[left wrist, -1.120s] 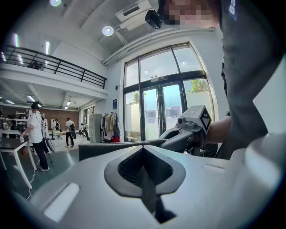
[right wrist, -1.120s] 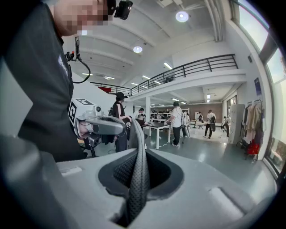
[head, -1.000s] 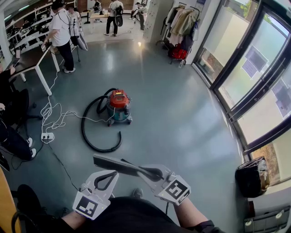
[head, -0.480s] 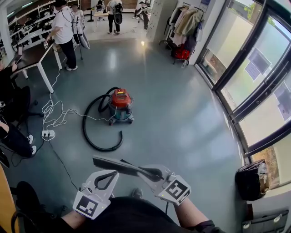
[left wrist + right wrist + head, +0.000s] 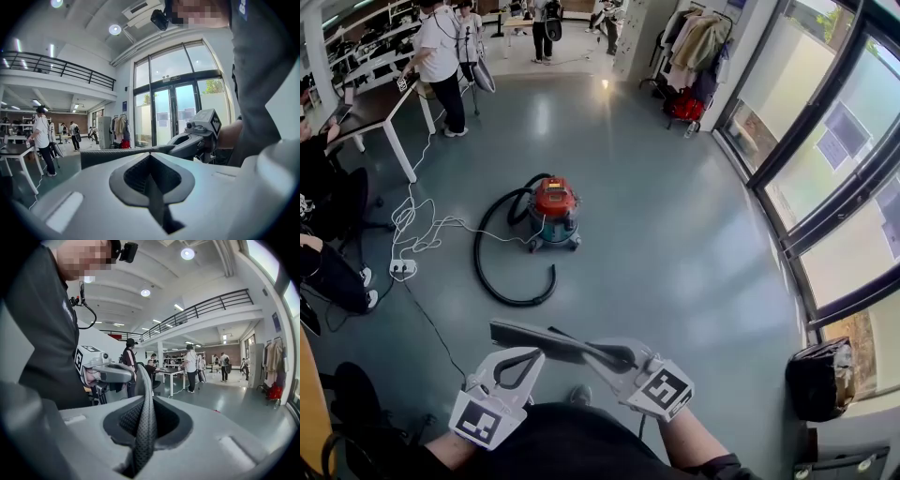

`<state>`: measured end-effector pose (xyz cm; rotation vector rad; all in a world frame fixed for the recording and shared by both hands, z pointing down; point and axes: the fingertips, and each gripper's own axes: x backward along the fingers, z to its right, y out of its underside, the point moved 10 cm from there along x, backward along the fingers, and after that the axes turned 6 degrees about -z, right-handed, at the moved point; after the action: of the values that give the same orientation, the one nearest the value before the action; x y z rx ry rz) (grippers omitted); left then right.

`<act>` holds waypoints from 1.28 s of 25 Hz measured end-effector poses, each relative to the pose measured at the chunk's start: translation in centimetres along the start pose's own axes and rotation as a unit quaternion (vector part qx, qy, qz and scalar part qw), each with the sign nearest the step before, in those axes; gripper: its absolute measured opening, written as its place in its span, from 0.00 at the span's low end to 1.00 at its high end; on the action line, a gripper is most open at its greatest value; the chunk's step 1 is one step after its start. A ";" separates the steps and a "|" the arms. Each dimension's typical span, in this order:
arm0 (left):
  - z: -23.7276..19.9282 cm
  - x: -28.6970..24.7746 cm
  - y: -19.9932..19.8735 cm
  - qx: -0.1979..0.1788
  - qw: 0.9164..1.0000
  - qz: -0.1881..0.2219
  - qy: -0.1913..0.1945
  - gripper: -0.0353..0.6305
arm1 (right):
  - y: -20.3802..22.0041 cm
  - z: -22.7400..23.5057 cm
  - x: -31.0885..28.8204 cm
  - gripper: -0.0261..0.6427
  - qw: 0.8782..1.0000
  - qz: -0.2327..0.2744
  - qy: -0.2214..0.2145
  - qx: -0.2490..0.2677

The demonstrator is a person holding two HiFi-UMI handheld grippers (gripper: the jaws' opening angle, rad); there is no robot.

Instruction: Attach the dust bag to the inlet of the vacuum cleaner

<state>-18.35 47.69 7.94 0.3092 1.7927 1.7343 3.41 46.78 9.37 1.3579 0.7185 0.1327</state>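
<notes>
Two grippers come first: the left gripper [image 5: 532,357] has its jaws together, and the right gripper [image 5: 606,358] pinches a flat dark-grey mesh fabric dust bag [image 5: 542,339], well short of the red-topped teal canister vacuum cleaner [image 5: 554,212] on the glossy grey floor [image 5: 675,244] beyond.

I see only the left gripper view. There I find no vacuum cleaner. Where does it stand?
Observer: In the head view the vacuum cleaner stands on the floor, far ahead.
Operator: Does the right claw truly hold the dust bag?
Observer: Yes, the right gripper view shows the right claw shut on the dust bag, on its grey fabric.
Operator: Where lies the hose?
Observer: The black hose curls on the floor, at the picture's left of the cleaner.
</notes>
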 end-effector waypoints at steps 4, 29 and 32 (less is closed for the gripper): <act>0.8 -2.0 -0.7 -0.004 1.000 -0.006 -0.009 0.08 | 0.8 1.8 1.0 0.07 1.000 -0.001 -0.011 0.005; -11.4 -13.8 0.4 0.008 0.999 -0.003 -0.039 0.08 | 1.0 17.0 -6.5 0.07 0.998 -0.022 -0.044 0.024; -17.2 -15.3 0.7 0.006 1.000 -0.004 -0.027 0.08 | -0.6 19.9 -10.7 0.07 0.999 -0.025 -0.034 0.032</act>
<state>-16.37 25.06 11.82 0.3503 1.7644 1.6957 5.56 24.74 13.70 1.3984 0.7037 0.0247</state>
